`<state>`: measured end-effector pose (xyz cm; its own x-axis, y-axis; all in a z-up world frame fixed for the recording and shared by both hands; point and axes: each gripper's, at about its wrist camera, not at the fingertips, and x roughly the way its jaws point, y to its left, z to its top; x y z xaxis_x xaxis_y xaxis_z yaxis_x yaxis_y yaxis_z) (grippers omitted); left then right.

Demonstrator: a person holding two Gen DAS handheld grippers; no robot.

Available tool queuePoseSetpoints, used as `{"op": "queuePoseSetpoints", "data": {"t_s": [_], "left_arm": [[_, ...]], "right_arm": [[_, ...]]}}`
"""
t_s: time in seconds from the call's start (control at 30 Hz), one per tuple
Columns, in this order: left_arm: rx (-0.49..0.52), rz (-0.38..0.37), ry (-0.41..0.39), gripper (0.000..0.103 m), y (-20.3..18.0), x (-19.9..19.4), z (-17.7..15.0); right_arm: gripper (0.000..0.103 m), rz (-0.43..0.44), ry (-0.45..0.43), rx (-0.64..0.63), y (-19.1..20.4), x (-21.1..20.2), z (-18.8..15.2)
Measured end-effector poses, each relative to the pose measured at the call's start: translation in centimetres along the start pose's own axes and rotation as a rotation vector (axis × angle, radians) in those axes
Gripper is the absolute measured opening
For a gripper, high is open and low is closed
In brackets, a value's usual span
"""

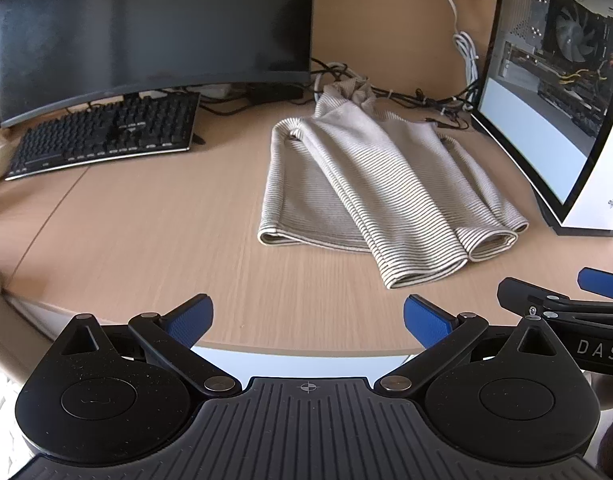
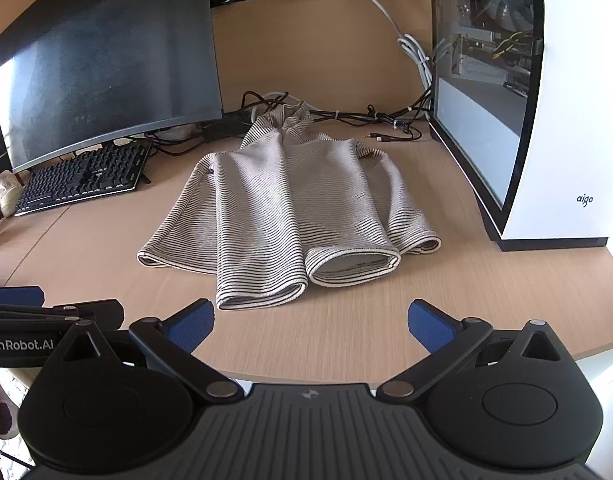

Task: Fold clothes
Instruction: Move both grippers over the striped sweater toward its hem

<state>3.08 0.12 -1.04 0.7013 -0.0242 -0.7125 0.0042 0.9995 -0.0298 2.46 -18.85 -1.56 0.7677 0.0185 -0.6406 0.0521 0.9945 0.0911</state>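
Observation:
A beige garment with thin dark stripes (image 1: 370, 184) (image 2: 290, 204) lies on the wooden desk (image 1: 146, 232) (image 2: 426, 292), its sleeves laid down over the body and cuffs toward me. Its neck end bunches up by the cables at the back. My left gripper (image 1: 308, 320) hovers at the desk's near edge, open and empty, left of the cuffs. My right gripper (image 2: 310, 324) is also open and empty, just short of the sleeve cuffs. Each gripper shows at the edge of the other's view: the right one (image 1: 562, 292), the left one (image 2: 46, 304).
A curved dark monitor (image 1: 146, 28) (image 2: 106, 60) and black keyboard (image 1: 106, 136) (image 2: 86, 180) stand at the back left. A white computer case with a glass side (image 1: 554, 92) (image 2: 538, 100) stands close on the right. Tangled cables (image 1: 406, 96) (image 2: 346, 116) run behind the garment.

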Motion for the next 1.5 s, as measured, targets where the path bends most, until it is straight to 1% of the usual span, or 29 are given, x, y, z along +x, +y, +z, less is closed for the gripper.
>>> {"op": "queuePoseSetpoints", "data": {"t_s": [0.23, 0.37, 0.47, 0.7, 0.77, 0.9, 1.03, 1.13, 1.23, 1.3, 1.37, 1.5], "left_arm": [[0.016, -0.058, 0.022, 0.103, 1.1, 1.8, 1.3], [0.008, -0.097, 0.035, 0.103, 2.4, 2.9, 2.3], [0.008, -0.141, 0.047, 0.103, 3.6, 3.8, 3.2], [0.012, -0.293, 0.078, 0.103, 6.2, 6.2, 5.5], [0.008, -0.316, 0.095, 0.103, 6.2, 7.2, 6.1], [0.008, -0.362, 0.116, 0.103, 5.8, 8.9, 7.3], [0.006, -0.369, 0.114, 0.103, 4.9, 11.0, 8.6], [-0.031, -0.350, 0.133, 0.103, 4.4, 13.3, 10.0], [-0.069, -0.317, 0.157, 0.103, 3.6, 15.6, 11.5], [-0.087, -0.312, 0.174, 0.103, 3.3, 17.1, 12.4], [-0.098, -0.289, 0.188, 0.103, 3.0, 18.5, 13.1], [-0.120, -0.262, 0.220, 0.103, 3.0, 20.2, 13.3]], "right_arm": [[0.103, -0.038, 0.017, 0.030, 0.5, 1.2, 0.6], [0.103, -0.081, 0.022, 0.060, 1.1, 1.9, 1.4], [0.103, -0.119, 0.027, 0.094, 1.5, 2.4, 2.1], [0.103, -0.192, 0.027, 0.167, 2.3, 3.1, 4.0], [0.103, -0.209, 0.028, 0.157, 2.7, 3.4, 4.3], [0.103, -0.205, 0.048, 0.163, 2.4, 4.3, 5.0], [0.103, -0.189, 0.068, 0.188, 0.3, 6.6, 6.0], [0.103, -0.147, 0.086, 0.204, -1.5, 8.9, 7.3], [0.103, -0.092, 0.114, 0.212, -3.7, 12.0, 9.1], [0.103, -0.057, 0.130, 0.218, -5.1, 14.1, 10.4], [0.103, -0.034, 0.145, 0.219, -6.0, 16.4, 11.6], [0.103, 0.010, 0.191, 0.218, -6.9, 20.7, 13.4]]}}
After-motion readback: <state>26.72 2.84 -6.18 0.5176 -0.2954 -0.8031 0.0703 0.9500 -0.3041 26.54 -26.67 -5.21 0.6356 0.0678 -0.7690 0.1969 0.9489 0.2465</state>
